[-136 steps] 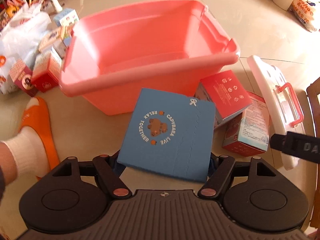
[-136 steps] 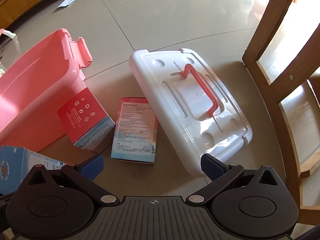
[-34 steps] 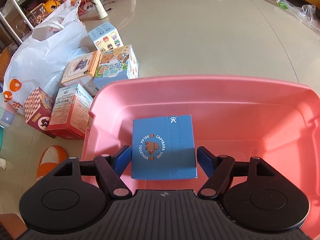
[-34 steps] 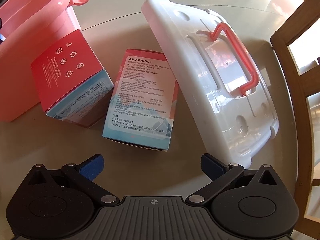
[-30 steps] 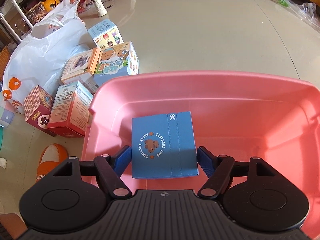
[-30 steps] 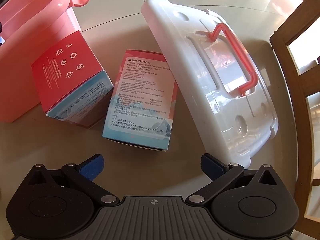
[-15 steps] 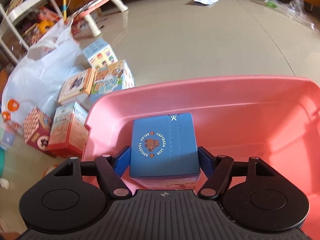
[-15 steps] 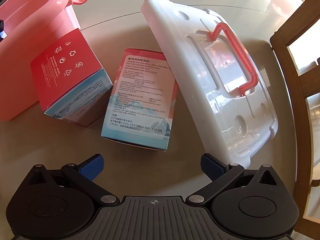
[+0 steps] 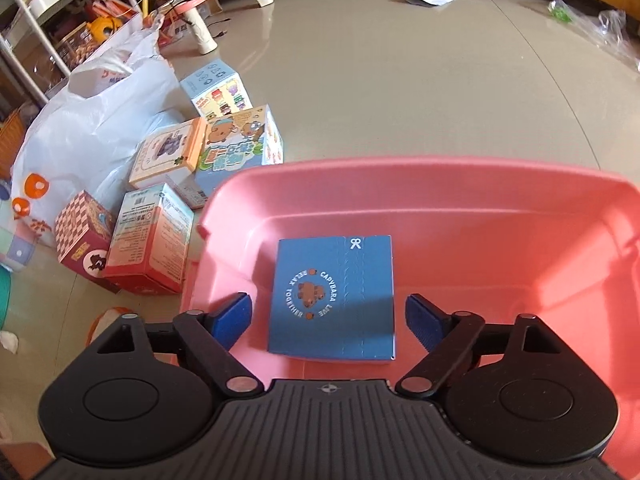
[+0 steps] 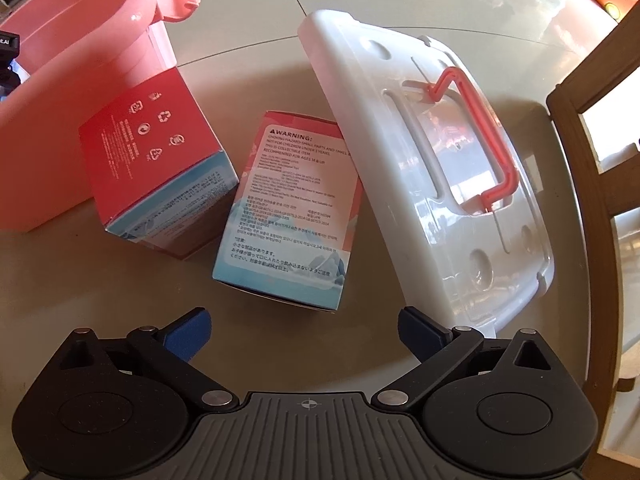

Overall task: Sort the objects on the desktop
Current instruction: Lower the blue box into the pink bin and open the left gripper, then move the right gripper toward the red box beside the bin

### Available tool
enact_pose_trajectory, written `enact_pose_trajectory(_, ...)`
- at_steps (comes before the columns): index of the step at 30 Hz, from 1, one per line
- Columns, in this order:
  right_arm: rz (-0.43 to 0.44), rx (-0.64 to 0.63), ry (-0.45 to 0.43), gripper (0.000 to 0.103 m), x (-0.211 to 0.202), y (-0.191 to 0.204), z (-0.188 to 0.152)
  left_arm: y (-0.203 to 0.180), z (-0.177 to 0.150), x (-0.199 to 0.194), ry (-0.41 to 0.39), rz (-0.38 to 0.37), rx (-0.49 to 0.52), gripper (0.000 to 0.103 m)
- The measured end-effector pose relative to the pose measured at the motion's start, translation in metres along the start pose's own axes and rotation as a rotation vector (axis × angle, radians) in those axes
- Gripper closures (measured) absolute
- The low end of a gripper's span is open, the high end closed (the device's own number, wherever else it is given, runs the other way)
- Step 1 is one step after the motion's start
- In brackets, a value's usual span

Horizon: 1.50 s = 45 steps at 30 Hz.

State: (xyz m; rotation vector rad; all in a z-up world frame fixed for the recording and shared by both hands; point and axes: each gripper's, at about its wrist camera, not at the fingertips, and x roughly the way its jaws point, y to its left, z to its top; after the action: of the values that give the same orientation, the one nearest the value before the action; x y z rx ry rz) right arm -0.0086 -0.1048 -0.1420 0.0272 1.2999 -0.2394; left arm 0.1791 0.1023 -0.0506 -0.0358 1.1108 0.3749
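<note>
A blue box (image 9: 334, 298) with a round capybara print lies flat on the floor of the pink plastic bin (image 9: 460, 176). My left gripper (image 9: 328, 316) hovers over it with its jaws opening; both blue pads stand clear of the box's sides. In the right wrist view, my right gripper (image 10: 304, 330) hangs open over the tiled floor, empty. Just beyond it lies a red and pale-blue box with warning text (image 10: 292, 212), and a second red box (image 10: 154, 152) leans against the pink bin (image 10: 60, 80).
The bin's white lid (image 10: 432, 152) with a red handle lies right of the boxes, beside a wooden chair frame (image 10: 592, 128). Left of the bin sit several toy boxes (image 9: 148, 244), a white plastic bag (image 9: 84, 136) and shelving.
My left gripper's jaws spread apart and let go of the blue box, which now rests flat in the bin. The right gripper has not moved.
</note>
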Motion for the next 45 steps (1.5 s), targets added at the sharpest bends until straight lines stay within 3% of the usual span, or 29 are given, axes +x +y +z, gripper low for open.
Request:
enact_pose_trajectory(9, 0.056, -0.041, -0.103, 0.004, -0.039, -0.014, 0.008, 0.006, -0.004, -0.069, -0.007, -0.013, 0.023, 0.010)
enact_pose_trajectory(22, 0.113, -0.052, -0.198, 0.004, -0.103, -0.021, -0.003, 0.020, -0.070, -0.164, -0.049, -0.146, 0.077, 0.005)
enact_pose_trajectory(29, 0.219, -0.044, -0.229, 0.004, -0.120, -0.033, -0.009, 0.024, -0.104, -0.165, 0.021, -0.191, 0.077, 0.005)
enact_pose_trajectory(37, 0.225, -0.107, -0.235, 0.004, -0.119, -0.021, -0.005, 0.022, -0.133, -0.148, 0.072, -0.151, 0.143, 0.005)
enact_pose_trajectory(45, 0.208, -0.214, -0.227, 0.004, -0.104, 0.009, 0.014, 0.037, -0.145, -0.123, 0.144, -0.166, 0.099, 0.005)
